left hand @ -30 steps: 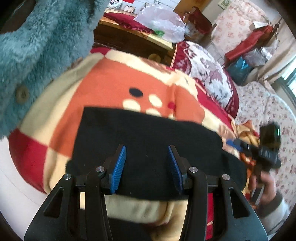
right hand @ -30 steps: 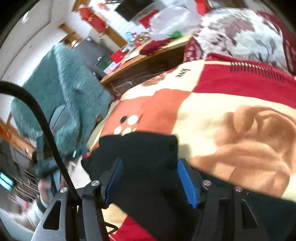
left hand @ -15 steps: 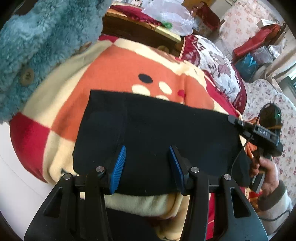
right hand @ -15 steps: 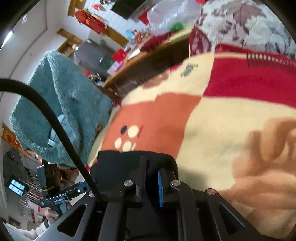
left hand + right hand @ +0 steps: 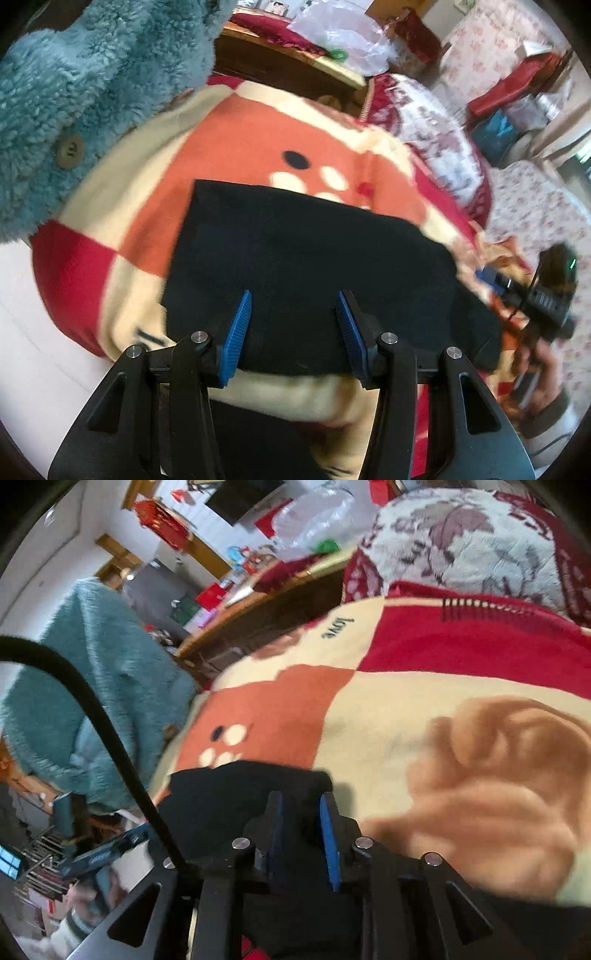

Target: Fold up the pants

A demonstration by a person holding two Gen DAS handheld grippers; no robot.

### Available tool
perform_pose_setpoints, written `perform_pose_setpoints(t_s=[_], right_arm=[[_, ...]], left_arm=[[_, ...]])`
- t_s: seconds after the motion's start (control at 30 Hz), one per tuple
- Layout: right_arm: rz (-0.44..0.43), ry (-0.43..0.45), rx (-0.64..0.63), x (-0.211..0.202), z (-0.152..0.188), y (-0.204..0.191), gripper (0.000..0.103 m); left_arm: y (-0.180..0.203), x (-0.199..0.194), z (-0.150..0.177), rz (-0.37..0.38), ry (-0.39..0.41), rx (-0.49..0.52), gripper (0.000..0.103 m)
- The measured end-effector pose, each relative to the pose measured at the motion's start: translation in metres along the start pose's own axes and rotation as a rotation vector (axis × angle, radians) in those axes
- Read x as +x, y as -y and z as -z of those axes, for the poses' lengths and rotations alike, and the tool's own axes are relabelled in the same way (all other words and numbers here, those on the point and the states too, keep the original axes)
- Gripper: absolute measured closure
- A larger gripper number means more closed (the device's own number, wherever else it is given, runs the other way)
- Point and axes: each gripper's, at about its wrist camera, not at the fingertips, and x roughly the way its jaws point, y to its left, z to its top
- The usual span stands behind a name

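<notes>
The black pants (image 5: 310, 266) lie folded into a flat rectangle on a patterned red, orange and cream blanket (image 5: 229, 155). My left gripper (image 5: 291, 325) is open, its blue pads hovering over the near edge of the pants, empty. In the right wrist view my right gripper (image 5: 301, 823) has its jaws nearly closed over the right end of the pants (image 5: 229, 794); whether cloth is pinched between the pads is not clear. The right gripper also shows at the far right of the left wrist view (image 5: 532, 291), beside the pants.
A teal fleece garment (image 5: 92, 85) hangs at the left. A wooden table (image 5: 288, 62) with a plastic bag stands behind the bed. A floral quilt (image 5: 436, 122) lies at the back right. The blanket (image 5: 443, 709) spreads to the right.
My right gripper went from wide open to almost closed at the right end of the pants, then widened slightly. The left gripper stayed open and shifted a little over the near edge.
</notes>
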Motion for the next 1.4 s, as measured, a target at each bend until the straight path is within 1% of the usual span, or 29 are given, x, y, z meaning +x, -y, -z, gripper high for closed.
perform_pose_setpoints(t_s=[0.03, 0.07, 0.1, 0.13, 0.2, 0.27, 0.4, 0.47, 0.53, 0.63, 0.77, 0.83, 0.9, 0.97, 1.03, 1.1, 1.13, 1.17, 1.2, 1.23, 1.3, 1.33, 1.37, 1.4], right_arm=[[0.001, -0.002, -0.003, -0.008, 0.006, -0.002, 0.066], [0.006, -0.001, -0.007, -0.017, 0.014, -0.004, 0.059], [0.006, -0.003, -0.008, -0.027, 0.024, -0.004, 0.059], [0.013, -0.008, -0.007, -0.036, 0.035, -0.004, 0.059], [0.063, -0.017, 0.001, -0.052, 0.056, -0.001, 0.059], [0.121, -0.015, 0.018, -0.069, 0.074, 0.006, 0.059], [0.243, 0.008, 0.111, -0.109, 0.108, 0.038, 0.058], [0.298, 0.030, 0.162, -0.129, 0.117, 0.055, 0.058], [0.338, 0.056, 0.207, -0.145, 0.119, 0.067, 0.058], [0.354, 0.098, 0.299, -0.163, 0.122, 0.085, 0.055], [0.409, 0.135, 0.333, -0.175, 0.123, 0.097, 0.055], [0.435, 0.134, 0.339, -0.171, 0.119, 0.104, 0.055], [0.475, 0.144, 0.356, -0.170, 0.115, 0.113, 0.055], [0.480, 0.147, 0.379, -0.166, 0.113, 0.124, 0.055], [0.464, 0.126, 0.393, -0.161, 0.112, 0.132, 0.055], [0.448, 0.108, 0.368, -0.153, 0.111, 0.133, 0.055], [0.448, 0.105, 0.351, -0.153, 0.113, 0.133, 0.064], [0.456, 0.103, 0.330, -0.151, 0.112, 0.130, 0.075], [0.461, 0.105, 0.318, -0.151, 0.112, 0.128, 0.078], [0.455, 0.113, 0.305, -0.152, 0.113, 0.126, 0.085], [0.446, 0.138, 0.278, -0.157, 0.112, 0.119, 0.088], [0.446, 0.155, 0.257, -0.161, 0.112, 0.112, 0.092], [0.449, 0.169, 0.232, -0.165, 0.111, 0.105, 0.096], [0.462, 0.171, 0.207, -0.168, 0.110, 0.096, 0.096]], left_arm=[[0.004, -0.002, 0.002, 0.027, -0.007, -0.005, 0.055], [0.010, -0.004, 0.006, 0.046, -0.008, -0.006, 0.055], [0.015, -0.006, 0.007, 0.051, -0.007, -0.004, 0.055], [0.021, -0.006, 0.010, 0.059, -0.008, 0.001, 0.052], [0.034, -0.006, 0.013, 0.096, -0.014, 0.000, 0.041], [0.047, -0.005, 0.015, 0.135, -0.007, -0.002, 0.041], [0.080, 0.006, 0.014, 0.160, -0.019, 0.046, 0.041], [0.101, 0.016, 0.014, 0.182, -0.049, 0.075, 0.041], [0.121, 0.025, 0.014, 0.194, -0.072, 0.118, 0.041], [0.156, 0.037, 0.020, 0.204, -0.112, 0.216, 0.041], [0.199, 0.059, 0.031, 0.223, -0.175, 0.323, 0.041], [0.218, 0.070, 0.035, 0.228, -0.195, 0.378, 0.041], [0.233, 0.080, 0.040, 0.228, -0.214, 0.412, 0.041], [0.249, 0.093, 0.046, 0.240, -0.247, 0.448, 0.041], [0.259, 0.102, 0.053, 0.228, -0.263, 0.479, 0.041], [0.267, 0.107, 0.061, 0.222, -0.274, 0.510, 0.041], [0.269, 0.109, 0.065, 0.222, -0.279, 0.521, 0.041], [0.272, 0.112, 0.070, 0.220, -0.284, 0.532, 0.041], [0.274, 0.114, 0.072, 0.218, -0.287, 0.539, 0.041], [0.277, 0.116, 0.076, 0.210, -0.286, 0.553, 0.041], [0.279, 0.119, 0.079, 0.189, -0.277, 0.566, 0.041], [0.280, 0.118, 0.079, 0.186, -0.275, 0.567, 0.041], [0.280, 0.118, 0.080, 0.192, -0.276, 0.566, 0.041], [0.280, 0.116, 0.079, 0.201, -0.278, 0.563, 0.041]])
